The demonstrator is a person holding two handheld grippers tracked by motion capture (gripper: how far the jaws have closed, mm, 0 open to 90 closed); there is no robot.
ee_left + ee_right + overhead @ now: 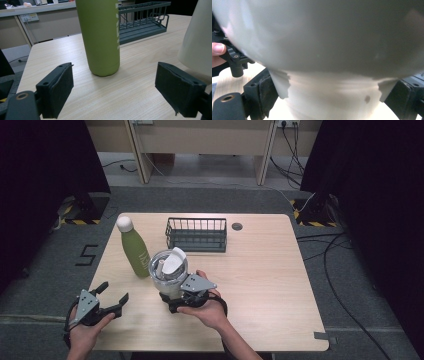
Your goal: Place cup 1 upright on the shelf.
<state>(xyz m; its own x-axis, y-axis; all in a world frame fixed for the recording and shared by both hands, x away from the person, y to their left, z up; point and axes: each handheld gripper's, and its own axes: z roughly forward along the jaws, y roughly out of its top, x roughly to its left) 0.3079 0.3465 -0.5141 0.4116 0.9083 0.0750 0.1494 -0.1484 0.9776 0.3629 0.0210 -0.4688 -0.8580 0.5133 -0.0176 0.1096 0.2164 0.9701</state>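
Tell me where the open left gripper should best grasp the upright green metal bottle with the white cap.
Probably mid-body on the green bottle, approaching level from the table's near-left edge. The bottle stands upright with straight round sides, and the left gripper already faces it, jaws wide. The white cup crowds its right side.

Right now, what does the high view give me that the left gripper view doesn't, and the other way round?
High view: the bottle's white cap, the right gripper closed around the base of the white cup, and both hands. Left gripper view: the left gripper's open pads close up, nothing between them. Both: green bottle, rack, cup and table.
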